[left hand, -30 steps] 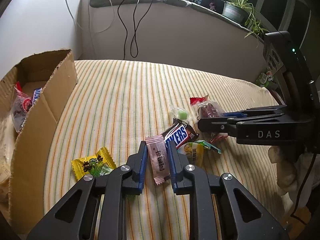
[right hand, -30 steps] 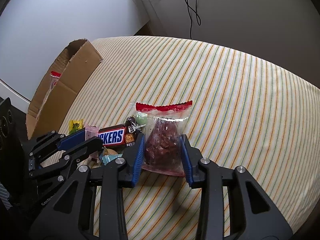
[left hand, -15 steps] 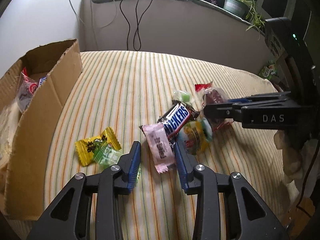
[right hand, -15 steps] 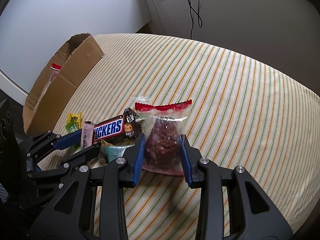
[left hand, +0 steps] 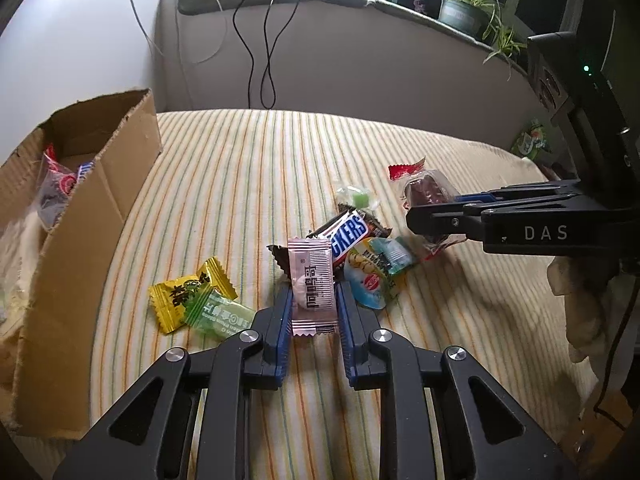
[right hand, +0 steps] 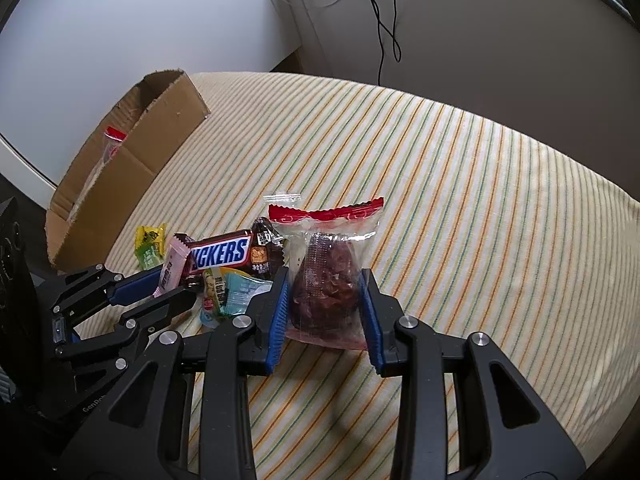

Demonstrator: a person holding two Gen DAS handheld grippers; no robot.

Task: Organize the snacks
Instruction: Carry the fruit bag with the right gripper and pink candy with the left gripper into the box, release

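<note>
My left gripper (left hand: pixel 313 304) is shut on a pink wrapped snack (left hand: pixel 311 285) and holds it just above the striped cloth. My right gripper (right hand: pixel 325 292) is shut on a clear red-topped bag of dark dried fruit (right hand: pixel 325 276); it shows at the right in the left wrist view (left hand: pixel 424 194). A Snickers bar (left hand: pixel 347 234), a pale blue packet (left hand: pixel 374 276), a green candy (left hand: pixel 358 198), a yellow candy (left hand: pixel 188 292) and a green packet (left hand: pixel 218 314) lie on the cloth. The cardboard box (left hand: pixel 96 216) stands at the left and holds some snacks.
The striped cloth (right hand: pixel 460 184) covers the whole surface, and it drops off at the right and near edges. A wall with hanging cables (left hand: pixel 260 52) is behind it. A ledge with potted plants (left hand: pixel 468 4) runs along the back right.
The left gripper has closed on the pink snack and lifted it off the cloth. The right gripper holds the dried fruit bag as before, slightly raised.
</note>
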